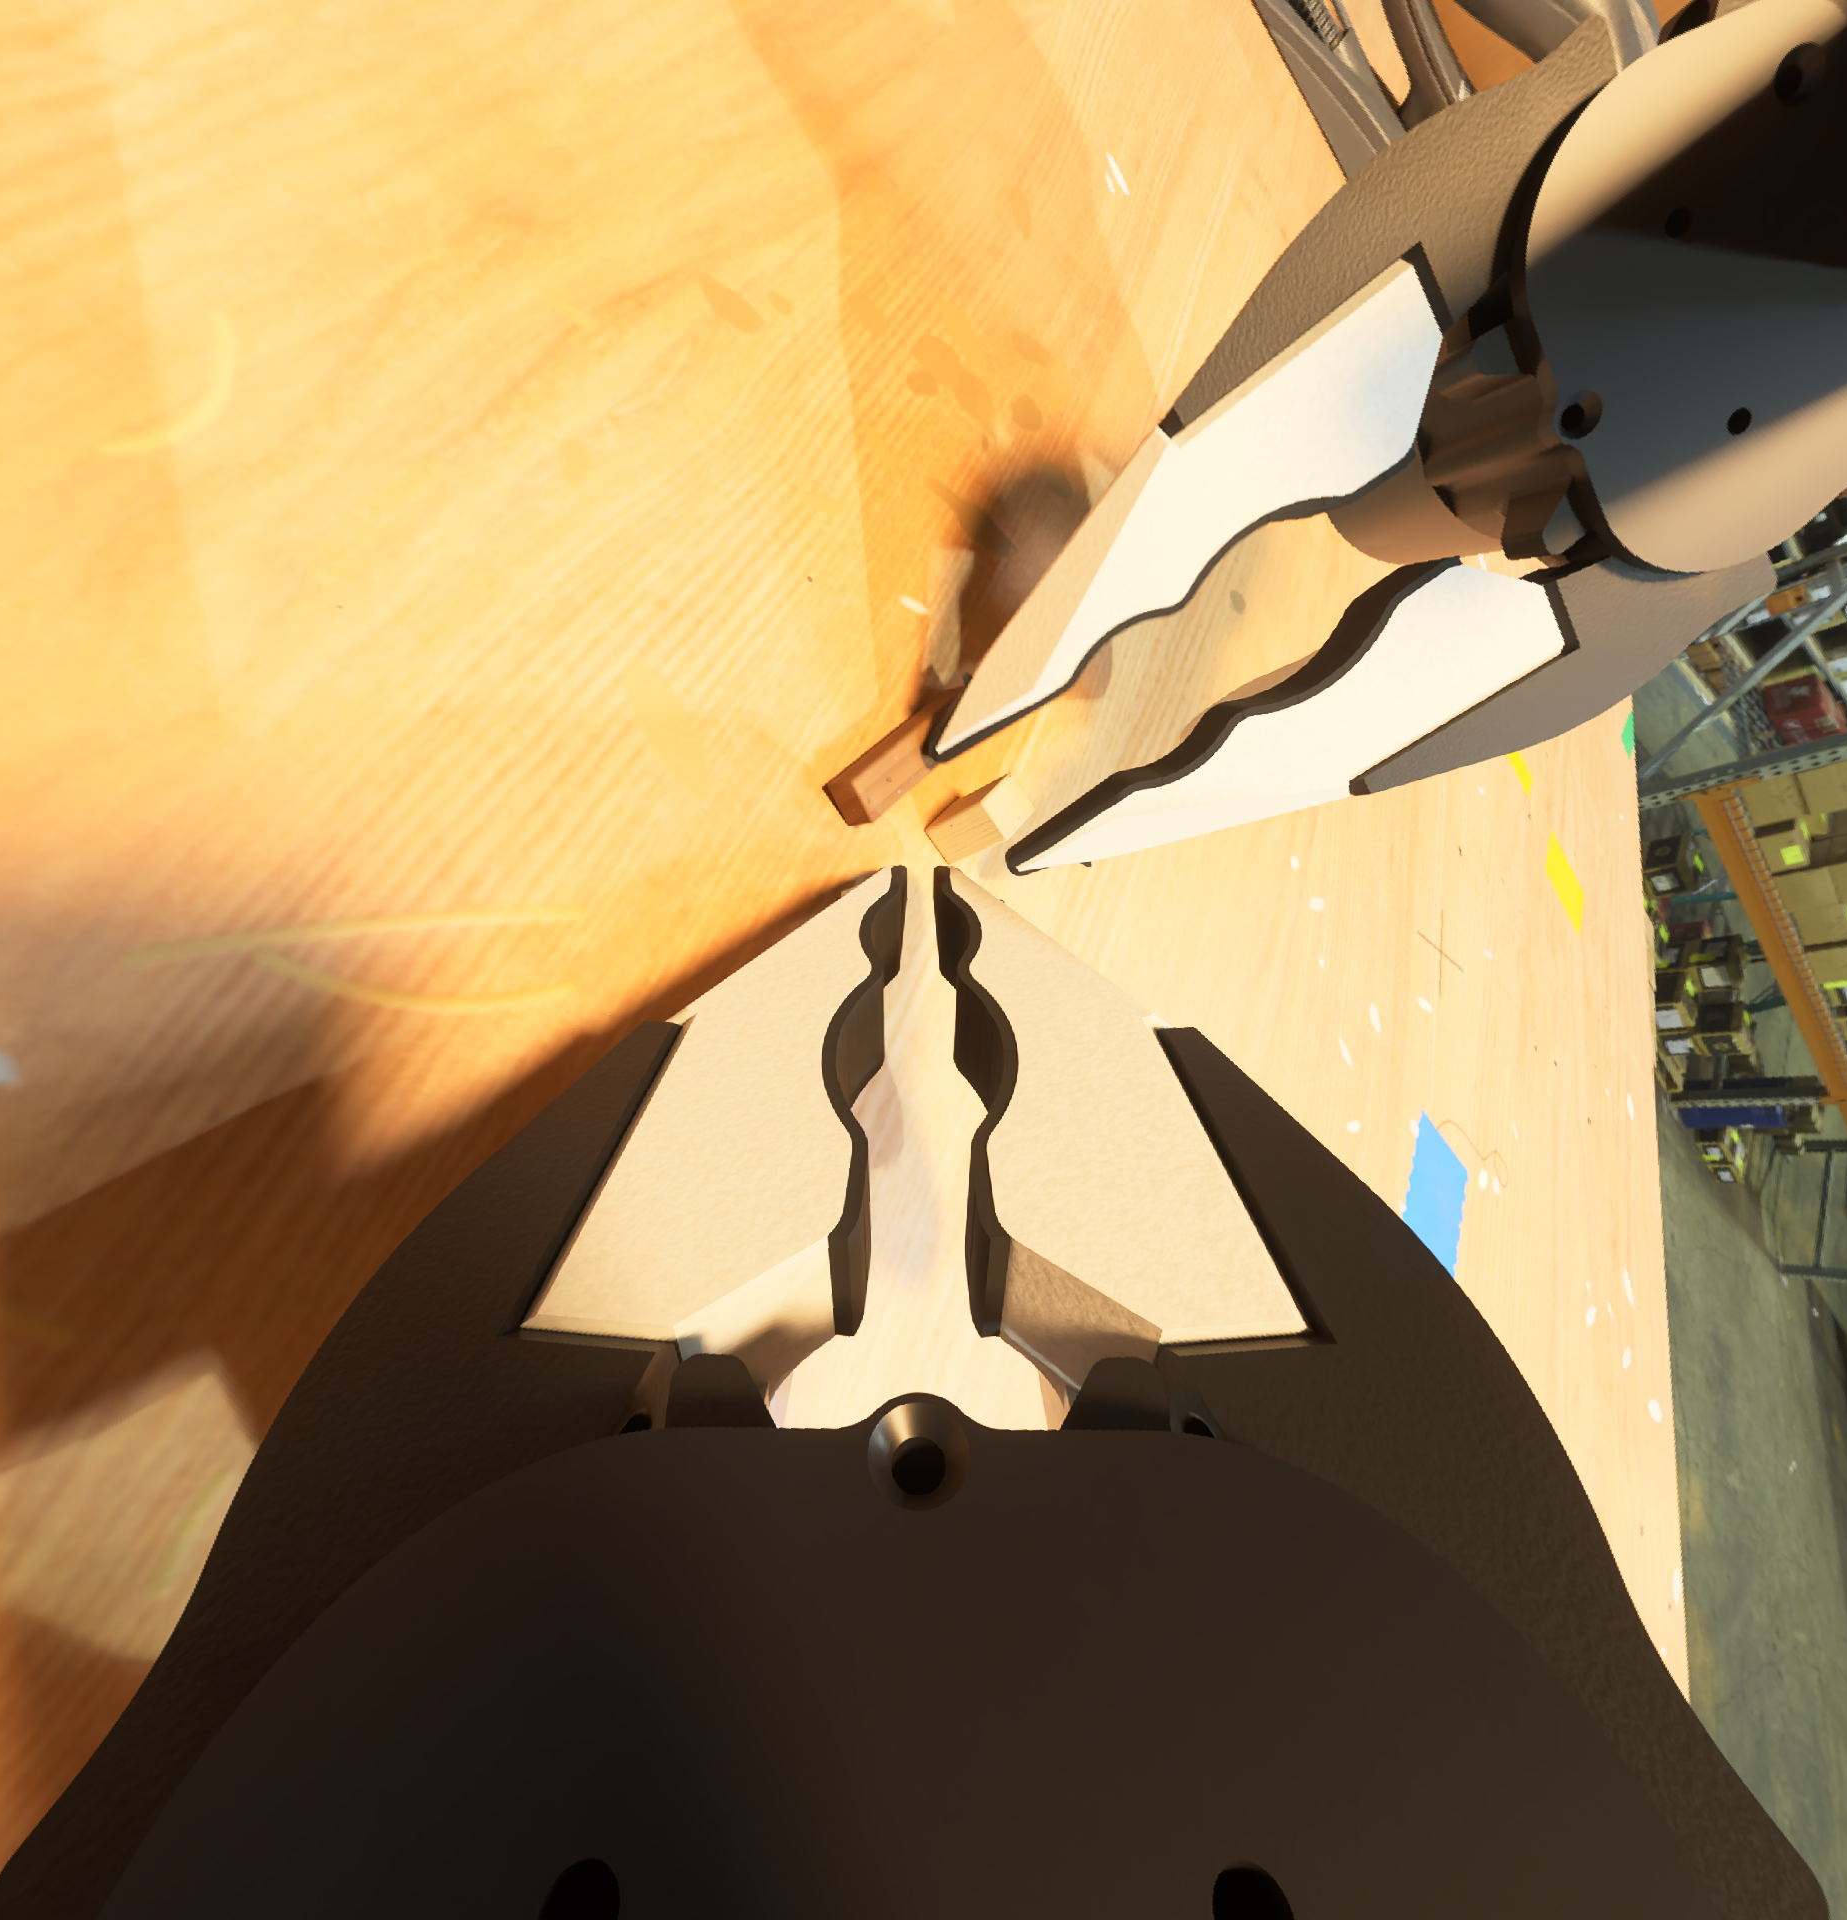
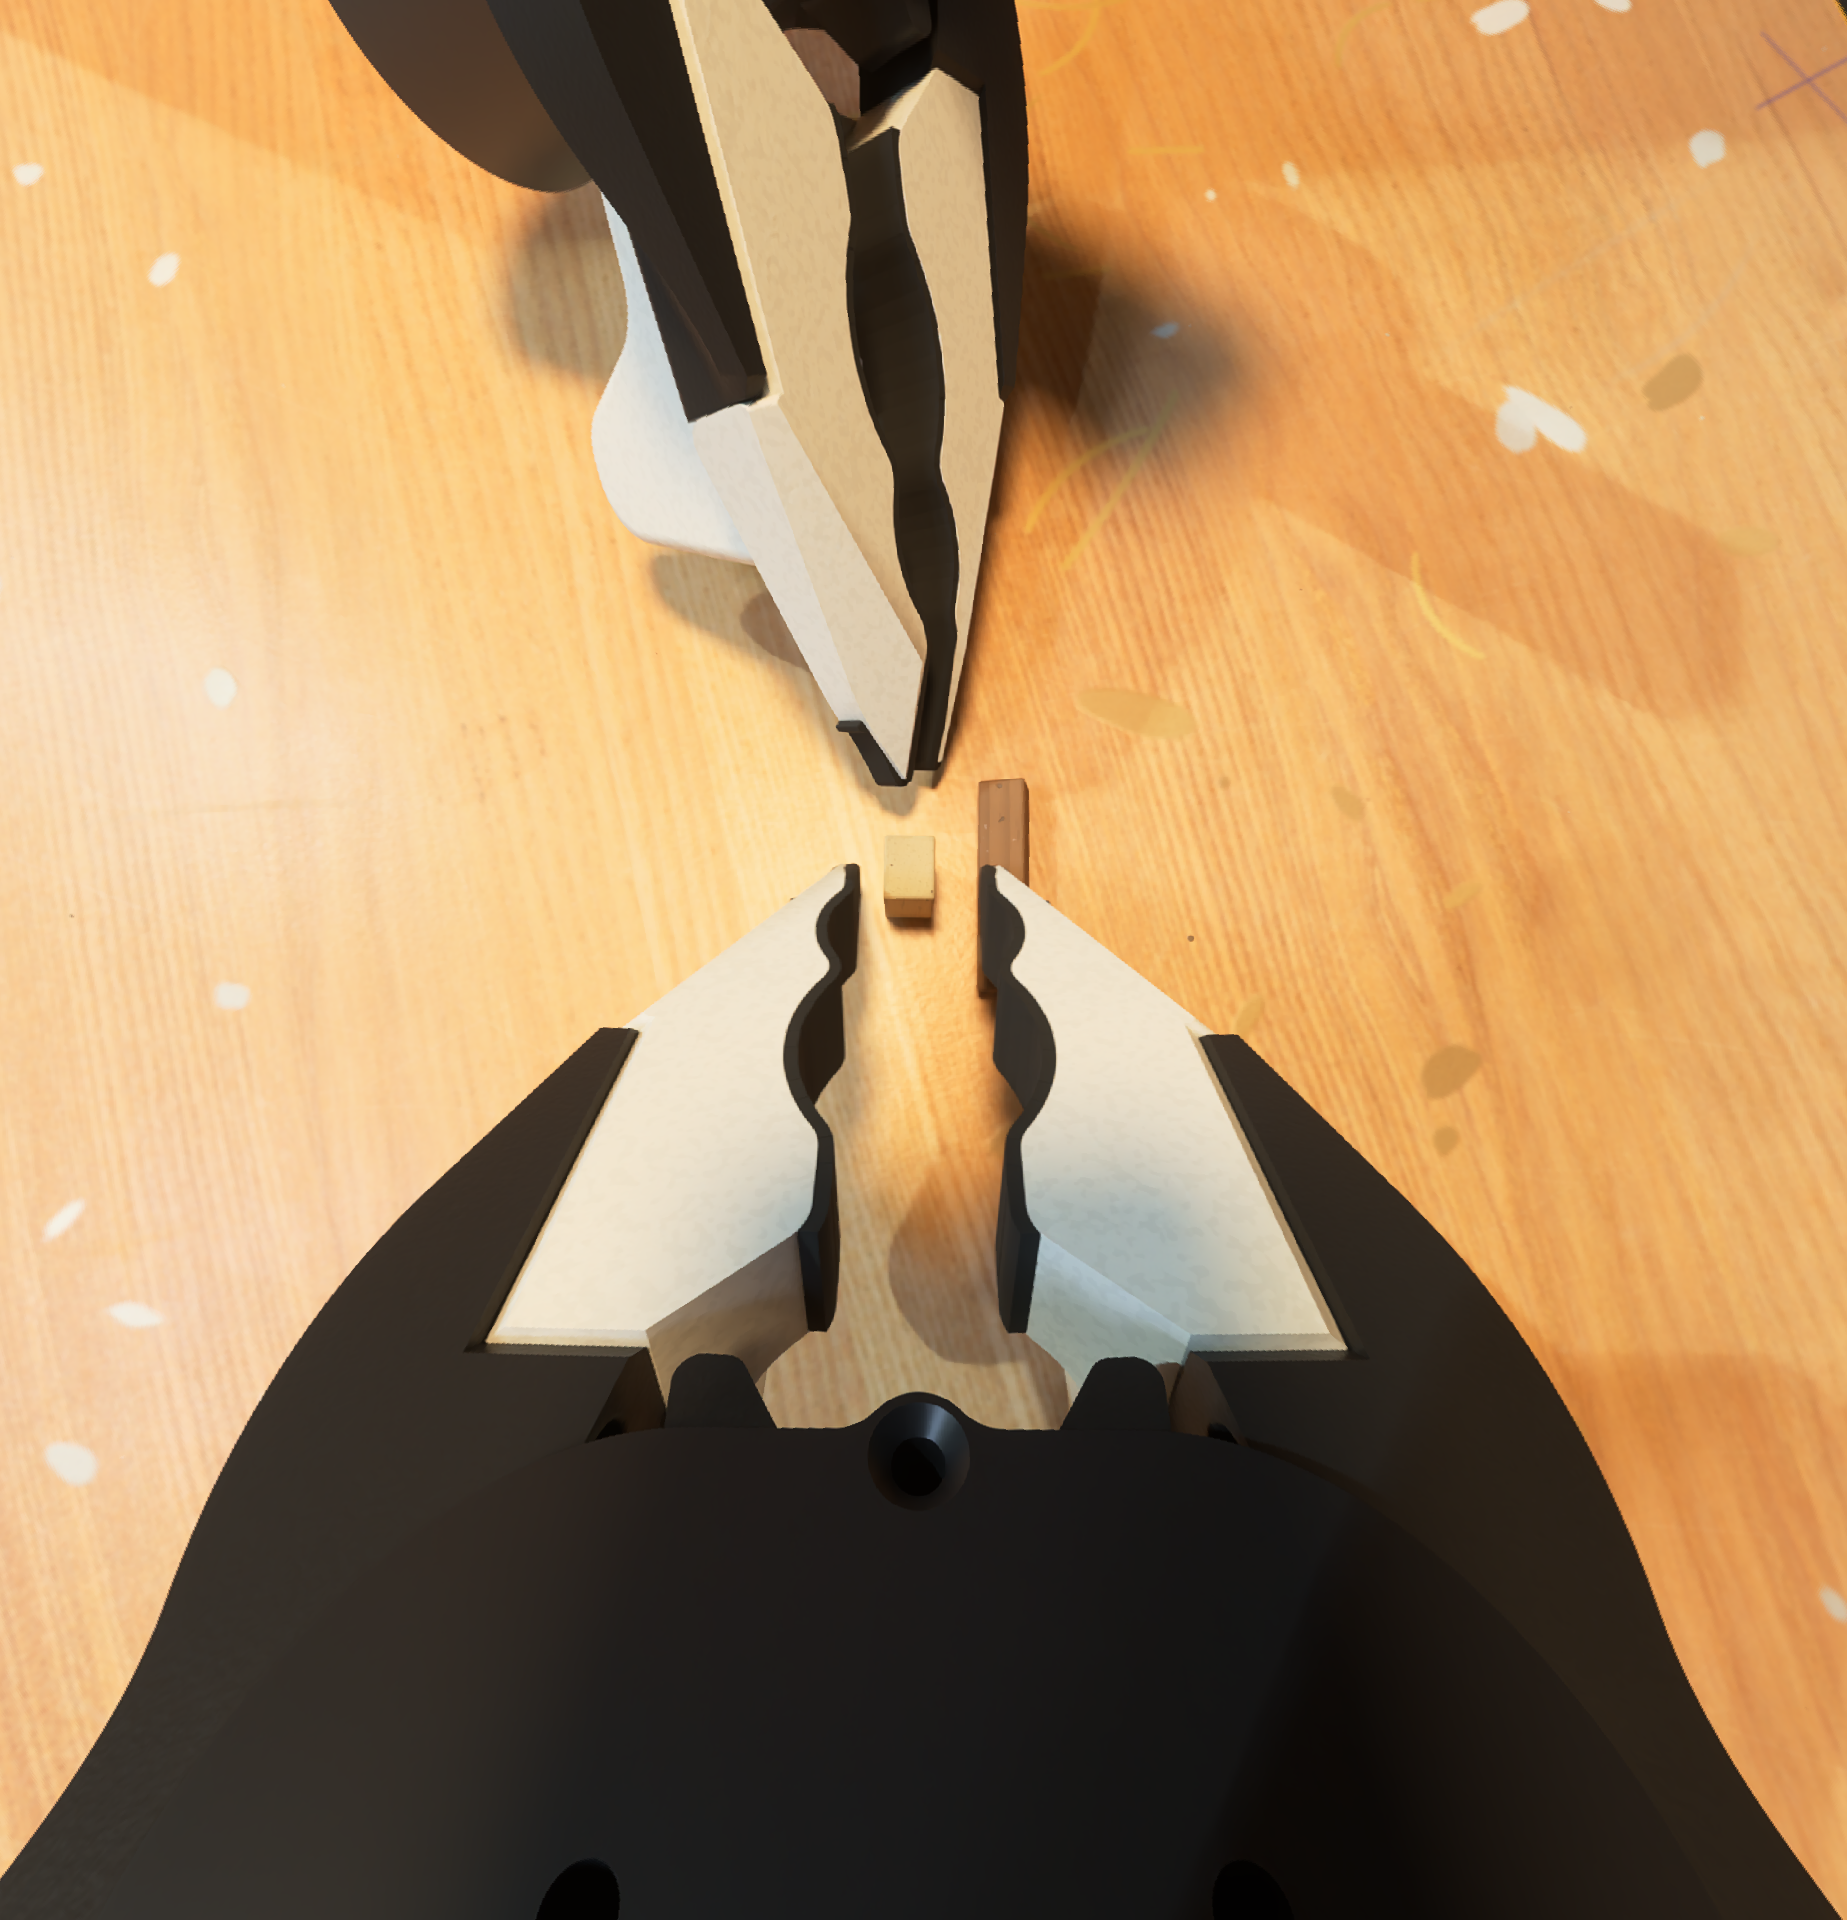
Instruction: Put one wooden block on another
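Nothing is stacked yet: both wooden blocks lie flat on the bench [image 2: 379, 727], just beside each other but apart. In the right wrist view, the small pale block [image 2: 910, 876] sits just beyond the tips of the right tongs [image 2: 918, 878], in line with their gap; these tongs are open and empty. The longer dark brown block [image 2: 1002, 826] lies to the right of the pale one, its near end hidden behind the right finger. The left tongs [image 2: 908, 774] point in from the far side, tips nearly together with a narrow slit between them, holding nothing. Grasping, lifting and placing all appear to remain. Whether the right tongs touch the brown block cannot be told. Shelving beyond the bench edge in the left wrist view is cut off.
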